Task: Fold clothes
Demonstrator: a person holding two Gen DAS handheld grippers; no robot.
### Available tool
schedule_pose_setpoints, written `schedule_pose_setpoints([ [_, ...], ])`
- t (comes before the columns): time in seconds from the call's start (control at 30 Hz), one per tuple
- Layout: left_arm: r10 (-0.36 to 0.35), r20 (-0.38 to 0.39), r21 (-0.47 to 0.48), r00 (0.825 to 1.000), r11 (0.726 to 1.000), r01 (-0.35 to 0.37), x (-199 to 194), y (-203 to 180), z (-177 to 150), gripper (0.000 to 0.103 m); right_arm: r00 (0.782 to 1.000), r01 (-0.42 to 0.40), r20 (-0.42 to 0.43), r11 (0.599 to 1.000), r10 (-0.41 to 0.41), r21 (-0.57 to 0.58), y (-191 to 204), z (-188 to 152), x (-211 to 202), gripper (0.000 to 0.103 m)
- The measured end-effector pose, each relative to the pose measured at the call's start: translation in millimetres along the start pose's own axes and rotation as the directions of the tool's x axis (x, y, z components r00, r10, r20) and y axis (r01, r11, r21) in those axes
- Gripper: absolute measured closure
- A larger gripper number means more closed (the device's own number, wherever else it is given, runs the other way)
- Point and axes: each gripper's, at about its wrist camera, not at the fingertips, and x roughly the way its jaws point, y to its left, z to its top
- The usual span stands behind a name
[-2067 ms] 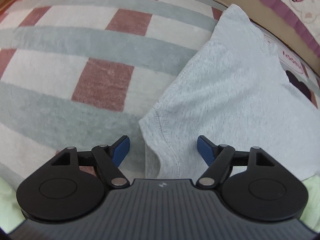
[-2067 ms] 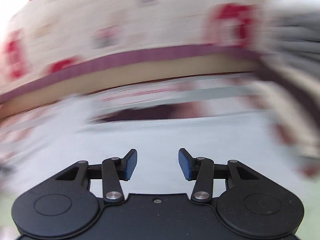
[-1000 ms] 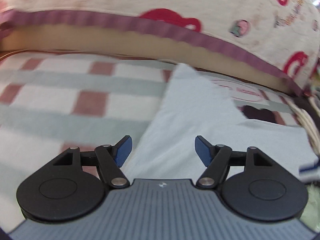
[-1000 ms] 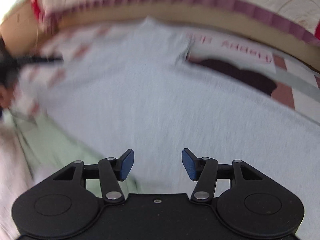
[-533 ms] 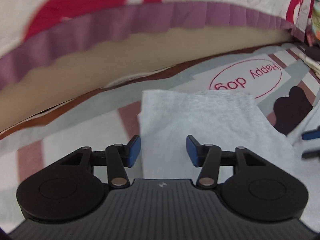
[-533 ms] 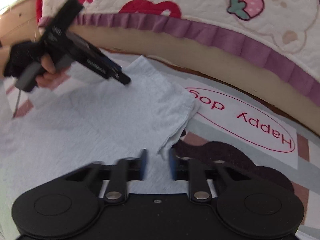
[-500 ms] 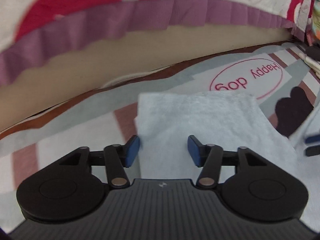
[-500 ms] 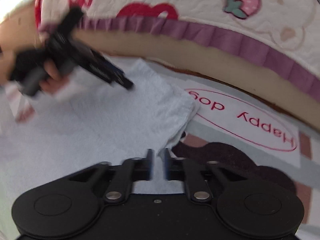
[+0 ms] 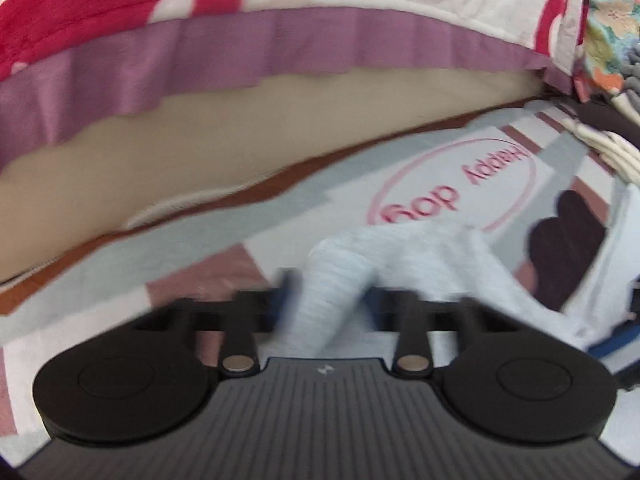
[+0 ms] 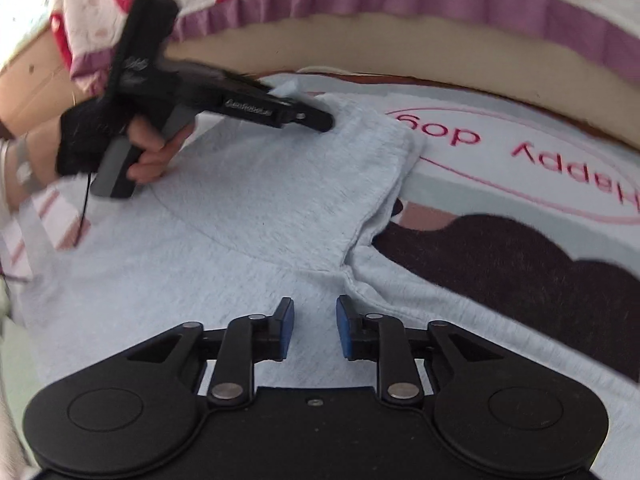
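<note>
A light grey fleecy top (image 10: 240, 220) lies spread on a patterned blanket, its short sleeve (image 10: 360, 152) pointing away from me. In the left wrist view a fold of that sleeve (image 9: 420, 252) is bunched up between the blurred fingers of my left gripper (image 9: 328, 300), whose jaws are closing on it. The right wrist view shows the same left gripper (image 10: 320, 122) tipped down onto the sleeve's far corner, held by a gloved hand (image 10: 148, 152). My right gripper (image 10: 314, 328) hovers over the top near the armpit seam, its jaws opening, with only flat cloth below the narrow gap.
The blanket carries a "Happy dog" oval (image 10: 520, 152) and a dark brown shape (image 10: 500, 248). Behind it rises a beige mattress edge (image 9: 200, 152) under a quilt with a purple frill (image 9: 280, 48). Folded clothes (image 9: 616, 144) are stacked at the far right.
The left jaws have closed in on the sleeve, which now stands bunched between them. The right jaws, nearly shut half a second ago beside the sleeve's edge, have parted over the body.
</note>
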Motion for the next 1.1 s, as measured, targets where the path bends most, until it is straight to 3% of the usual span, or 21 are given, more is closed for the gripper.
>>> schedule_pose_setpoints([
  [0.07, 0.007, 0.039, -0.033, 0.999, 0.999, -0.006, -18, -10, 1, 0.093, 0.998, -0.057, 0.02, 0.988, 0.054, 0.142, -16, -1, -1, 0.069],
  [0.13, 0.003, 0.095, -0.031, 0.995, 1.0, -0.001, -45, -24, -1, 0.093, 0.99, -0.14, 0.061, 0.937, 0.127, 0.319, -35, -4, 0, 0.058],
  [0.17, -0.005, 0.126, -0.034, 0.992, 0.999, 0.009, -62, -31, -4, 0.093, 0.981, -0.196, 0.097, 0.888, 0.171, 0.417, -45, -8, 1, 0.047],
  [0.23, -0.026, 0.186, -0.048, 0.982, 0.998, 0.036, -97, -44, -14, 0.093, 0.953, -0.302, 0.183, 0.747, 0.24, 0.592, -64, -19, 3, 0.037],
  [0.33, -0.056, 0.261, -0.106, 0.964, 0.991, 0.086, -151, -63, -48, 0.093, 0.921, -0.386, 0.282, 0.523, 0.269, 0.76, -89, -37, 4, 0.033],
  [0.37, -0.074, 0.247, -0.144, 0.966, 0.983, 0.112, -164, -67, -61, 0.093, 0.914, -0.399, 0.293, 0.489, 0.281, 0.776, -93, -40, 5, 0.032],
  [0.4, -0.098, 0.22, -0.184, 0.971, 0.973, 0.14, -176, -70, -72, 0.093, 0.914, -0.397, 0.286, 0.48, 0.289, 0.782, -95, -41, 5, 0.032],
  [0.47, -0.155, 0.042, -0.282, 0.987, 0.946, 0.161, -182, -79, -95, 0.093, 0.915, -0.39, 0.275, 0.475, 0.295, 0.789, -96, -41, 5, 0.032],
  [0.53, -0.218, -0.072, -0.34, 0.973, 0.923, 0.182, -177, -90, -123, 0.092, 0.919, -0.381, 0.268, 0.478, 0.289, 0.791, -92, -42, 5, 0.031],
  [0.6, -0.239, -0.137, -0.382, 0.961, 0.908, 0.172, -171, -96, -142, 0.089, 0.919, -0.384, 0.268, 0.492, 0.291, 0.781, -86, -42, 6, 0.028],
  [0.7, -0.242, -0.111, -0.398, 0.964, 0.899, 0.18, -182, -87, -141, 0.081, 0.922, -0.381, 0.265, 0.544, 0.282, 0.748, -76, -42, 6, 0.028],
  [0.8, -0.25, -0.059, -0.415, 0.967, 0.887, 0.204, -197, -76, -138, 0.05, 0.928, -0.371, 0.253, 0.596, 0.275, 0.712, -70, -40, 5, 0.028],
  [0.93, -0.252, 0.04, -0.481, 0.967, 0.843, 0.24, -220, -49, -144, 0.044, 0.932, -0.357, 0.195, 0.68, 0.306, 0.641, -58, -35, 5, 0.028],
  [1.0, -0.198, 0.038, -0.542, 0.98, 0.819, 0.187, -222, -31, -153, 0.044, 0.932, -0.354, 0.156, 0.72, 0.328, 0.597, -49, -35, 6, 0.028],
  [1.1, -0.126, 0.004, -0.616, 0.992, 0.781, 0.102, -214, -8, -160, 0.044, 0.926, -0.363, 0.124, 0.75, 0.356, 0.553, -37, -33, 12, 0.026],
])
